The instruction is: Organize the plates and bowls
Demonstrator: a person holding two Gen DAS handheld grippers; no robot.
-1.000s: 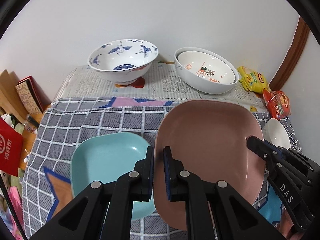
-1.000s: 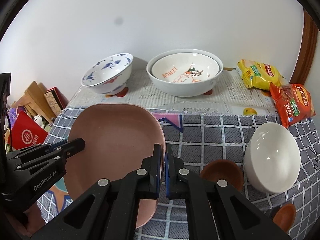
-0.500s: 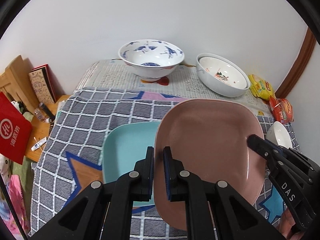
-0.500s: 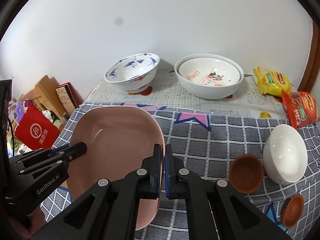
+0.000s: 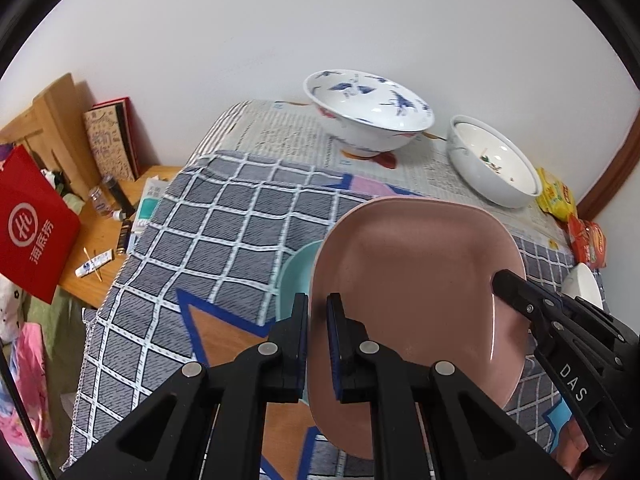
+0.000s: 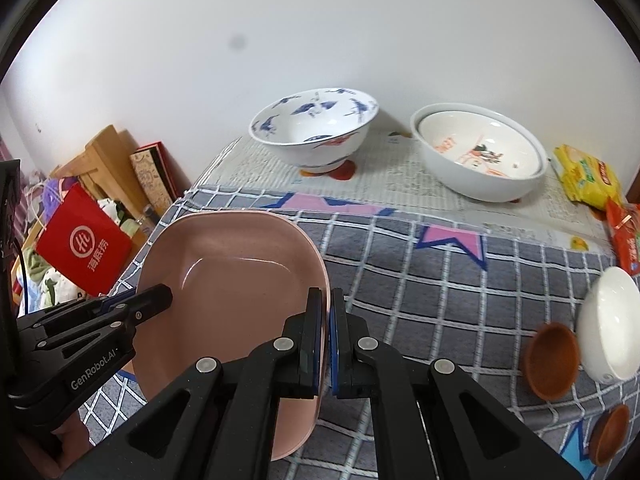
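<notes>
Left wrist view: the left gripper [image 5: 318, 344] is pinching the pink plate [image 5: 416, 300] at its 9 o'clock rim, over the teal plate [image 5: 294, 276]. The plate's long axis is running 6 to 12.

Right wrist view: the right gripper [image 6: 326, 340] is pinching the plate's 3 o'clock rim above the checked cloth [image 6: 420, 280]. The plate looks stiff, glossy, slippery and breakable, so opposite rims seem the best hold.
</notes>
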